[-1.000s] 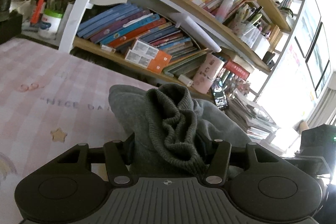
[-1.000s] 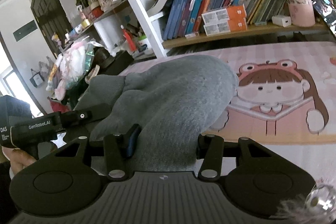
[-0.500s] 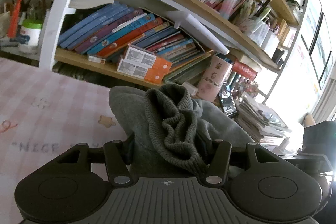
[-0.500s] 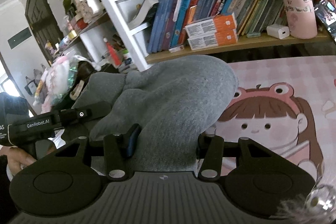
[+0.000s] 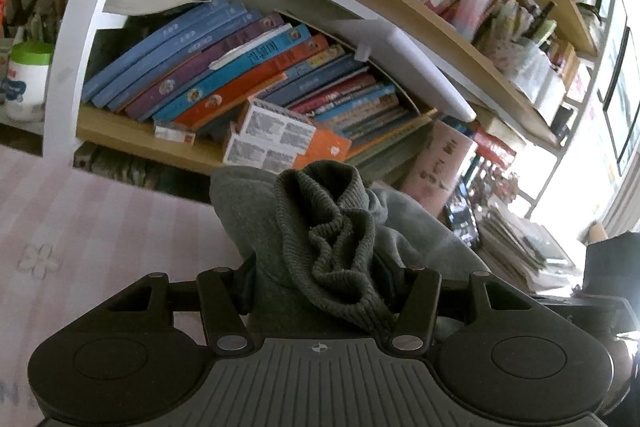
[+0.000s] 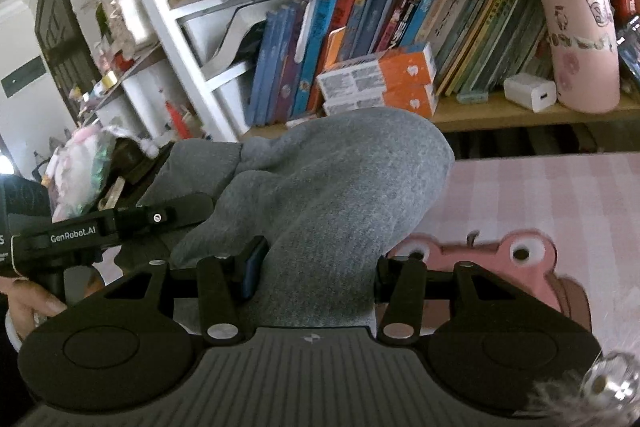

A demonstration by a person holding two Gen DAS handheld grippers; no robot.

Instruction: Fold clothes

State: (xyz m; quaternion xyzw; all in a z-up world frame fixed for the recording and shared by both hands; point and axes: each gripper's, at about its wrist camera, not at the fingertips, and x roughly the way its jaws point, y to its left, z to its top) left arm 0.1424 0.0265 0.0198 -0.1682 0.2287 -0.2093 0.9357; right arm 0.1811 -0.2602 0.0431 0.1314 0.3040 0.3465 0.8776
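Holding both tools raised above the pink mat [image 6: 552,195], you have the grey garment [image 6: 328,195] pinched at two places. Your left gripper [image 5: 316,275] is clamped on the garment's dark ribbed cuff [image 5: 332,235], whose knit bunches up between the fingers; your right gripper [image 6: 316,267] is clamped on a thick fold of the plain grey fleece. In the right wrist view the left tool's arm reaches in from the left edge, with your hand [image 6: 30,301] wrapped round its handle, so the two tools sit near each other.

The garment is lifted, humped over each gripper, its bulk running between the two tools; its full length is hidden, so you cannot tell which way its long axis lies.

The bookshelf [image 5: 136,135] stands just beyond the mat's far edge. Bare mat lies open to the right of the right gripper, where a cartoon figure [image 6: 500,259] is printed.
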